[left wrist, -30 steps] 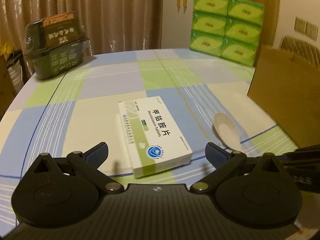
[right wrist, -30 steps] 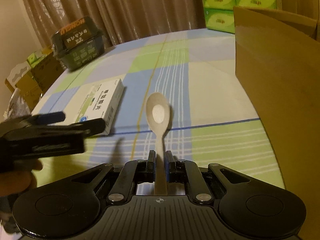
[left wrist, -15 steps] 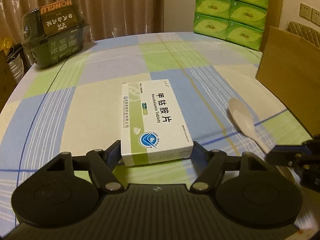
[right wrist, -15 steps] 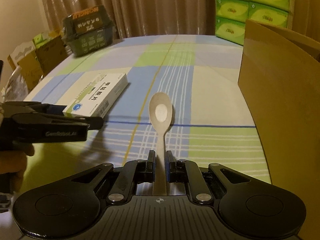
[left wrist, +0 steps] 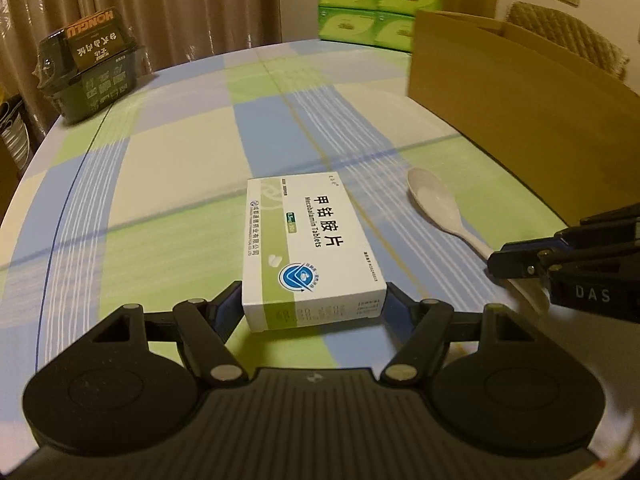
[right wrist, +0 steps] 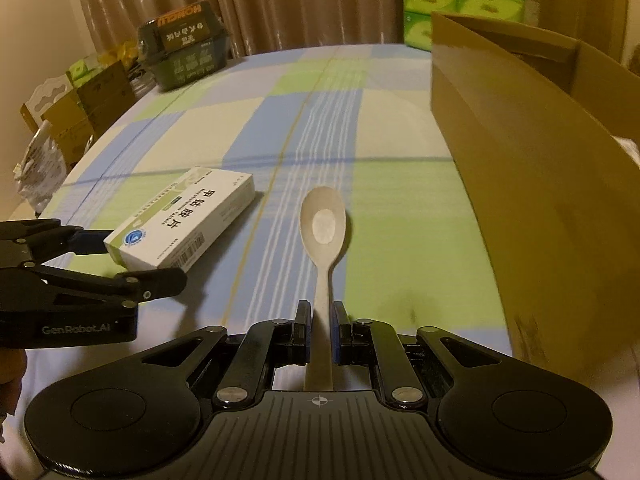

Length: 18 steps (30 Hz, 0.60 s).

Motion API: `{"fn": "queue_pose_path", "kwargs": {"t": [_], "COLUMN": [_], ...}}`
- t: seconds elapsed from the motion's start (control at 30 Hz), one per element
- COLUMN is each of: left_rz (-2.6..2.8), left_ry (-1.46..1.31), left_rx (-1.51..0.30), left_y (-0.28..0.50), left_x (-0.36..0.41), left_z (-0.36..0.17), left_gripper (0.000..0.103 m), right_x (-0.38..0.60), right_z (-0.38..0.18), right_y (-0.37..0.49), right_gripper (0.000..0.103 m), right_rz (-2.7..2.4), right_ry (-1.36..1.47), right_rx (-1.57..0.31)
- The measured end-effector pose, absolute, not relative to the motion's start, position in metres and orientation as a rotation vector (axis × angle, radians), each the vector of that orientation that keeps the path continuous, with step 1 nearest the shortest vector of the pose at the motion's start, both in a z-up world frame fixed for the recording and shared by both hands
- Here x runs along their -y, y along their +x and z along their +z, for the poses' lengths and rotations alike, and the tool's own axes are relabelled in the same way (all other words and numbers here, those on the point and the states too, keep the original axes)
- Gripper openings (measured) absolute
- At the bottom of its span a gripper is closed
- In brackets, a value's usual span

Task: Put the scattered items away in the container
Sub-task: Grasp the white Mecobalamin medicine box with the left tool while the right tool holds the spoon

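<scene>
At centre frame the left gripper (left wrist: 314,304) is clamped across the near end of the light, stiff but crushable tablet box (left wrist: 308,246), while the right gripper (right wrist: 320,332) pinches the slim, rigid spoon (right wrist: 323,232) by its handle, cardboard box (right wrist: 520,168) at right.

— What do we see on our left gripper (right wrist: 132,256)?
— Black linkage arms, silver screws, blue pads, "GenRobot.AI" in white.
— And our right gripper (right wrist: 320,334)?
— The same, with a ribbed black base behind its fingers.
</scene>
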<state>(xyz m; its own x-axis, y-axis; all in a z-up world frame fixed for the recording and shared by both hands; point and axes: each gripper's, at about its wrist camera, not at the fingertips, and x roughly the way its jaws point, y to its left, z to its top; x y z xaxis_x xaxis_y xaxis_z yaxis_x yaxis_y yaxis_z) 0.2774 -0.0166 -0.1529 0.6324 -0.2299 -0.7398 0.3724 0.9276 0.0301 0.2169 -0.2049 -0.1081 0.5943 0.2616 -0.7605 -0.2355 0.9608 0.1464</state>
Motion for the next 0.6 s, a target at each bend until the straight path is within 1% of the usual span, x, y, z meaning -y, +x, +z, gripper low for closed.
{"fn": "queue_pose_path", "kwargs": {"t": [0.17, 0.2, 0.23, 0.27, 0.3, 0.37, 0.4, 0.43, 0.47, 0.5, 0.53, 0.6], "left_rz": [-0.351, -0.354, -0.355, -0.354, -0.353, -0.355, -0.352, -0.351, -0.351, -0.352, -0.355, -0.360], "left_ry": [0.173, 0.177, 0.184, 0.194, 0.204, 0.219, 0.216, 0.208, 0.198, 0.187, 0.178, 0.170], "left_rx": [-0.844, -0.855, -0.857, -0.849, -0.835, -0.813, -0.801, -0.793, -0.790, -0.788, -0.785, -0.785], "left_y": [0.237, 0.231, 0.226, 0.221, 0.218, 0.216, 0.218, 0.219, 0.222, 0.226, 0.230, 0.238], "left_x": [0.017, 0.017, 0.018, 0.018, 0.019, 0.021, 0.021, 0.020, 0.019, 0.018, 0.019, 0.020], "left_z": [-0.149, -0.149, -0.148, -0.146, -0.144, -0.140, -0.139, -0.138, -0.137, -0.136, -0.136, -0.137], "left_gripper": [0.069, 0.071, 0.078, 0.081, 0.083, 0.084, 0.084, 0.084, 0.084, 0.085, 0.085, 0.085], "right_x": [0.214, 0.214, 0.214, 0.214, 0.212, 0.210, 0.208, 0.209, 0.208, 0.208, 0.208, 0.207], "right_z": [-0.102, -0.102, -0.103, -0.103, -0.102, -0.102, -0.101, -0.101, -0.100, -0.100, -0.101, -0.103], "right_y": [0.182, 0.179, 0.177, 0.176, 0.175, 0.173, 0.174, 0.174, 0.175, 0.176, 0.178, 0.184], "right_gripper": [0.007, 0.007, 0.007, 0.007, 0.008, 0.009, 0.013, 0.027, 0.037, 0.056, 0.059, 0.059], "right_rz": [0.270, 0.269, 0.269, 0.267, 0.261, 0.259, 0.260, 0.260, 0.257, 0.254, 0.253, 0.253], "right_ry": [0.028, 0.025, 0.022, 0.017, 0.005, -0.010, -0.015, -0.020, -0.025, -0.025, -0.025, -0.036], "right_rx": [-0.885, -0.889, -0.893, -0.895, -0.891, -0.878, -0.871, -0.863, -0.851, -0.838, -0.831, -0.834]}}
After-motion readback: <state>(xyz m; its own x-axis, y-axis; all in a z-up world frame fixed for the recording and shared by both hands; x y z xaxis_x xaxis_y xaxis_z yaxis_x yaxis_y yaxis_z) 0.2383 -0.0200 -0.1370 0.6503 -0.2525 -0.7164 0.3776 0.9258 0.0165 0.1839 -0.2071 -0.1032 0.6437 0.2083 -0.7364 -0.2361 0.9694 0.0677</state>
